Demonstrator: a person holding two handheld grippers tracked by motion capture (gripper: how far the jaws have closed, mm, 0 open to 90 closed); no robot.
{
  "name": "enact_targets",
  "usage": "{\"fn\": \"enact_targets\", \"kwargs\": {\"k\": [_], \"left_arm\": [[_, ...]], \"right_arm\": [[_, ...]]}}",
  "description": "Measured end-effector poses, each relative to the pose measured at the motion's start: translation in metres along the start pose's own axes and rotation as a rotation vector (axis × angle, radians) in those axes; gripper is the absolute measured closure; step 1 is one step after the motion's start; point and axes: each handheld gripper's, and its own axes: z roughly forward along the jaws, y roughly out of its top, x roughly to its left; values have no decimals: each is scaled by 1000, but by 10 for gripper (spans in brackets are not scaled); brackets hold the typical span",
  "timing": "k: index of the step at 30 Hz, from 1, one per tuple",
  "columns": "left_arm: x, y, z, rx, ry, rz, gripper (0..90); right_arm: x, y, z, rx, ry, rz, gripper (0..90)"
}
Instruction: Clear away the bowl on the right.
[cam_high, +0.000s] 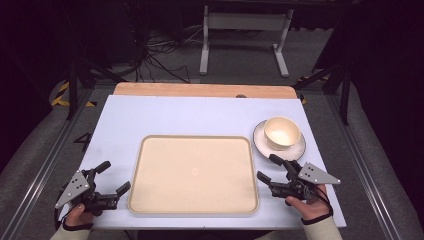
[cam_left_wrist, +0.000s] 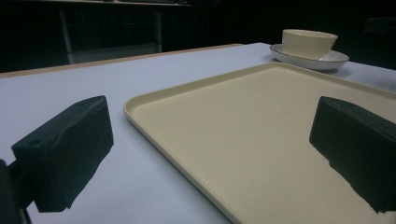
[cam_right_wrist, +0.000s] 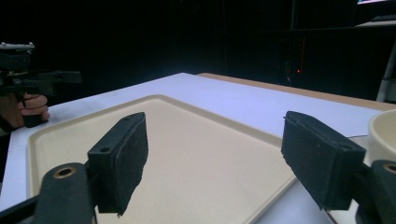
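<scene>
Flanking one tray (cam_high: 194, 172) — two spread grippers

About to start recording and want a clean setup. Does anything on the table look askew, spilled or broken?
Nothing stands out. The tray lies flat and square to the table, with nothing on it. The bowl sits upright on its plate beside the tray. Both the left gripper and right gripper are open, holding nothing.

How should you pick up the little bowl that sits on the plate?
Probably by its rim. The bowl stands upright and open-topped on the plate, so one jaw can go inside and one outside its wall. Come from the near side with the right gripper, which is open and closest.
</scene>
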Motion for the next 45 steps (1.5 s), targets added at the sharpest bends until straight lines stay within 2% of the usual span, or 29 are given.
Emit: {"fn": "enact_targets", "kwargs": {"k": [4, 13, 25, 32, 45], "left_arm": [[0, 0, 0, 2, -1, 0, 2], [0, 0, 0, 6, -2, -3, 2], [0, 0, 0, 6, -2, -3, 2], [1, 0, 0, 10, -3, -5, 2], [1, 1, 0, 11, -5, -3, 2]], "right_arm": [[-1, 6, -5, -2, -11, -3, 233], [1, 36, -10, -13, -4, -46, 235], [2, 58, -13, -11, 8, -40, 245], [-6, 73, -15, -1, 10, -68, 267], [-20, 93, -19, 1, 7, -82, 287]]}}
